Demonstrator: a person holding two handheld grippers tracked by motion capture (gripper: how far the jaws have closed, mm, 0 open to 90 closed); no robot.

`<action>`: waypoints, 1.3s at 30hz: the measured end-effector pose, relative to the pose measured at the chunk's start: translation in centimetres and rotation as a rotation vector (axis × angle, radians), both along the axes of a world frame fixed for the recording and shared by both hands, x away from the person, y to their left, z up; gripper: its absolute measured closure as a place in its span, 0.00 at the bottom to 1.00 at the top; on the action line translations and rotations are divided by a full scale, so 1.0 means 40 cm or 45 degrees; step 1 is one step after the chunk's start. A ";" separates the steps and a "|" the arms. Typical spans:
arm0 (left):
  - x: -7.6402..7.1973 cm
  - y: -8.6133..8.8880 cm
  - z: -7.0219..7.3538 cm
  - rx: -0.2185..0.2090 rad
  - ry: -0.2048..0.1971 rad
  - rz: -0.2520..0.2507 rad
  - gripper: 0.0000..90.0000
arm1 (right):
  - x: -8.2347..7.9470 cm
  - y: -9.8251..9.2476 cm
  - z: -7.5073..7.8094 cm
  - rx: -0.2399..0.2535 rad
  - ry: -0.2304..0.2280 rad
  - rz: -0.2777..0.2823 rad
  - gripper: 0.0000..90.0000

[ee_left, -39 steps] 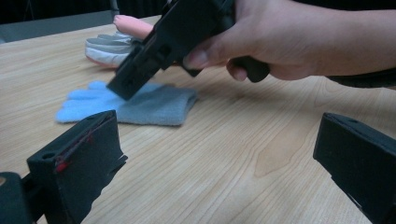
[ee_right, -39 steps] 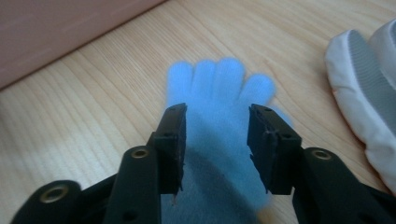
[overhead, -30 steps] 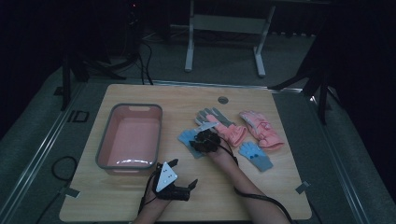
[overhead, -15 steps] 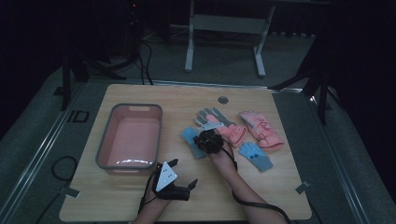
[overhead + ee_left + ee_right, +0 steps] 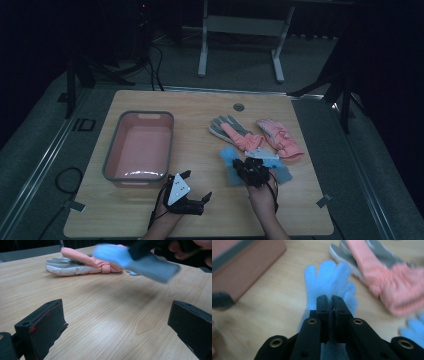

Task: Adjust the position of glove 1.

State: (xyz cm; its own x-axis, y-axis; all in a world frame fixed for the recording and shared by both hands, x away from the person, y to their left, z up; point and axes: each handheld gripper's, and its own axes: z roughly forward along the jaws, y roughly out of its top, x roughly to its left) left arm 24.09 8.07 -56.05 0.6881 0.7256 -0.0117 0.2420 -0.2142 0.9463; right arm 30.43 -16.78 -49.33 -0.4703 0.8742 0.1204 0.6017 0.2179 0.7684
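Observation:
My right gripper [image 5: 248,167] is shut on a light blue glove [image 5: 230,162] at its cuff, and the glove's fingers [image 5: 329,280] hang forward beyond the closed jaws [image 5: 331,298]. In the left gripper view the blue glove [image 5: 140,260] hangs blurred above the wood, off the table. My left gripper [image 5: 196,185] rests near the front edge, open [image 5: 117,322] with only bare table between its jaws. A second blue glove [image 5: 282,172] lies to the right of my right hand.
A pink basin [image 5: 145,114] with a grey rim stands at the left of the table. Two pink and grey gloves [image 5: 235,131] [image 5: 280,137] lie behind the blue ones. A round hole [image 5: 238,107] marks the far middle.
My right gripper has pulled back toward the person and slightly right, and the blue glove has come with it, up off the table. The left gripper has stayed put.

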 end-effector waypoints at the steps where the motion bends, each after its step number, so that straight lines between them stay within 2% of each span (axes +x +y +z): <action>1: 0.000 0.000 0.000 0.000 0.000 0.000 0.01 | -0.012 -0.006 -0.007 0.005 0.008 -0.021 0.95; 4: 0.000 0.000 0.000 0.000 -0.001 0.001 0.01 | -0.030 -0.017 -0.018 0.008 0.013 -0.064 0.95; 5: -0.001 0.000 0.000 0.002 -0.003 -0.001 0.01 | -0.045 -0.031 -0.030 -0.002 -0.001 -0.133 0.95; 7: -0.001 0.000 0.000 0.002 -0.004 -0.002 0.01 | -0.051 -0.040 -0.045 -0.013 0.001 -0.163 0.95; 16: -0.001 -0.001 0.000 0.004 -0.004 -0.005 0.01 | -0.044 -0.024 -0.127 -0.080 0.055 -0.197 0.94; 18: -0.001 0.000 0.000 0.001 -0.003 -0.006 0.01 | -0.042 -0.022 -0.151 -0.088 0.050 -0.190 0.88; 20: 0.000 0.000 0.000 0.002 -0.002 -0.008 0.01 | -0.041 -0.021 -0.153 -0.090 0.036 -0.176 0.82; 23: 0.000 0.000 0.000 0.004 -0.004 -0.010 0.01 | -0.038 -0.030 -0.153 -0.062 0.040 -0.149 0.77; 28: -0.001 0.000 0.000 0.001 -0.004 -0.010 0.01 | -0.042 -0.031 -0.137 -0.111 -0.010 -0.088 0.77; 31: 0.000 0.000 0.000 0.001 -0.002 -0.014 0.01 | -0.033 -0.043 -0.110 -0.103 -0.052 -0.034 0.74; 33: 0.000 0.000 0.000 0.002 -0.002 -0.014 0.01 | -0.027 -0.047 -0.104 -0.100 -0.053 -0.022 0.74; 35: 0.001 0.001 0.000 -0.001 0.000 -0.013 0.01 | -0.002 -0.061 -0.085 -0.085 -0.042 0.005 0.73; 39: 0.001 0.002 0.000 -0.006 0.003 -0.016 0.01 | 0.028 -0.077 -0.055 -0.121 -0.073 0.046 0.72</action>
State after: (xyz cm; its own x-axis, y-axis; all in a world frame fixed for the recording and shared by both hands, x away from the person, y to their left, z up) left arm 24.14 8.16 -56.05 0.6968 0.7170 -0.0168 0.2417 -0.2126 0.9468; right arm 31.54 -19.84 -51.52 -0.5054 0.8628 0.0095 0.5478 0.3123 0.7761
